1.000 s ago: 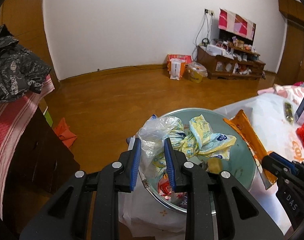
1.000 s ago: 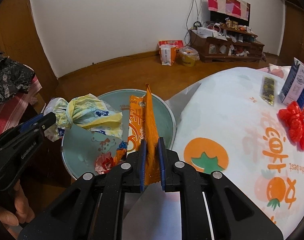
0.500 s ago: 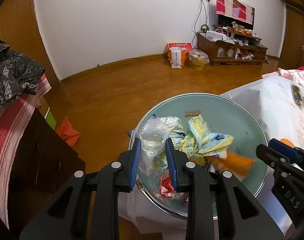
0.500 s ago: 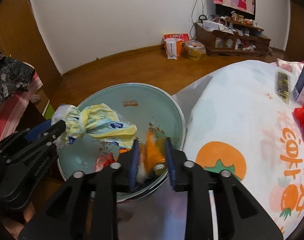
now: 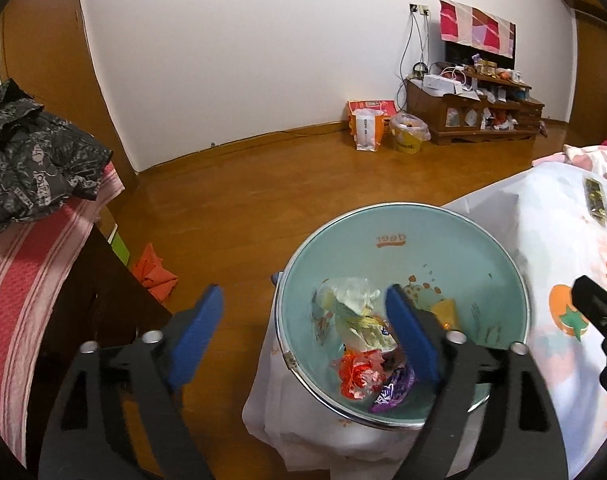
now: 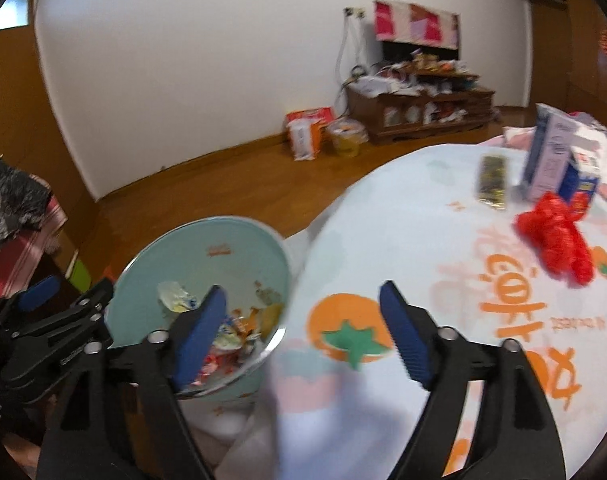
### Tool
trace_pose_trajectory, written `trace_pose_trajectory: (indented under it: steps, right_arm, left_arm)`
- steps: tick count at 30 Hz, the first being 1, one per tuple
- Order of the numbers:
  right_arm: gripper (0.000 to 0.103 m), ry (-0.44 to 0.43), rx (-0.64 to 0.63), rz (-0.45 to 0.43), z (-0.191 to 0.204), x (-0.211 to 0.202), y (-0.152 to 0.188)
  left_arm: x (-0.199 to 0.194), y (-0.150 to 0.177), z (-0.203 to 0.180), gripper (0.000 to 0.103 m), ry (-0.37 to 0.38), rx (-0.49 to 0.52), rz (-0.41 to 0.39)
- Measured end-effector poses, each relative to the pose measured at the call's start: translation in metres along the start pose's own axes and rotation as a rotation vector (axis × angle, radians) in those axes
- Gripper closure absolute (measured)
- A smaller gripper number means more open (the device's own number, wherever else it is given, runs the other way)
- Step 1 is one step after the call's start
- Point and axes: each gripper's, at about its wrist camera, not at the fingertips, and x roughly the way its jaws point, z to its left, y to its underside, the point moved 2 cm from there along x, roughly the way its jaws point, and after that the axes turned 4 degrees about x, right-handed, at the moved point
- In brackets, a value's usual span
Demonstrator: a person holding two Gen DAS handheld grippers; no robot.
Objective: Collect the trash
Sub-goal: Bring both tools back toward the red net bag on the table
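A pale green bin (image 5: 455, 232) stands beside the table; it also shows in the right wrist view (image 6: 207, 236). Inside lie a crumpled white-yellow plastic bag (image 5: 355, 312), a red wrapper (image 5: 359, 372), a purple wrapper (image 5: 395, 390) and a yellow-orange piece (image 5: 443, 310). My left gripper (image 5: 303, 332) is open and empty over the bin's left rim. My right gripper (image 6: 299, 332) is open and empty over the bin's right rim and the table edge. On the table lie a red plastic bag (image 6: 555, 236) and a dark wrapper (image 6: 491, 184).
The table has a white cloth with orange fruit prints (image 6: 383, 240). Two cartons (image 6: 551, 156) stand at its far side. A dark cabinet with a pink striped cloth (image 5: 27, 280) and black clothing (image 5: 27, 168) is at the left. Wooden floor (image 5: 263, 200) lies beyond the bin.
Both grippers have opened. The plastic bag dropped from the left gripper into the bin. The orange wrapper dropped from the right gripper into the bin. The right gripper swung right towards the table.
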Motion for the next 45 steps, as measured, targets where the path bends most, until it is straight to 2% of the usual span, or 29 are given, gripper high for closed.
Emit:
trace_pose_trajectory:
  steps: [3, 6, 15, 30, 45]
  right_arm:
    - [0.013, 0.034, 0.018, -0.015, -0.013, -0.009, 0.001]
    - [0.012, 0.047, 0.034, -0.025, -0.019, -0.017, 0.002]
    - [0.007, 0.061, 0.049, -0.028, -0.035, -0.034, 0.011]
    - [0.006, 0.100, 0.079, -0.001, -0.061, -0.052, 0.030]
    - [0.006, 0.151, 0.132, 0.007, -0.096, -0.065, 0.041]
  left_arm:
    - [-0.009, 0.000, -0.005, 0.011, -0.005, 0.008, -0.012]
    - [-0.017, 0.001, -0.010, 0.006, -0.009, 0.018, -0.020]
    - [-0.032, 0.006, -0.021, 0.006, 0.004, 0.032, -0.008]
    - [-0.047, 0.028, -0.061, 0.006, 0.104, 0.090, 0.048]
    - [-0.059, 0.035, -0.090, 0.006, 0.150, 0.142, 0.056]
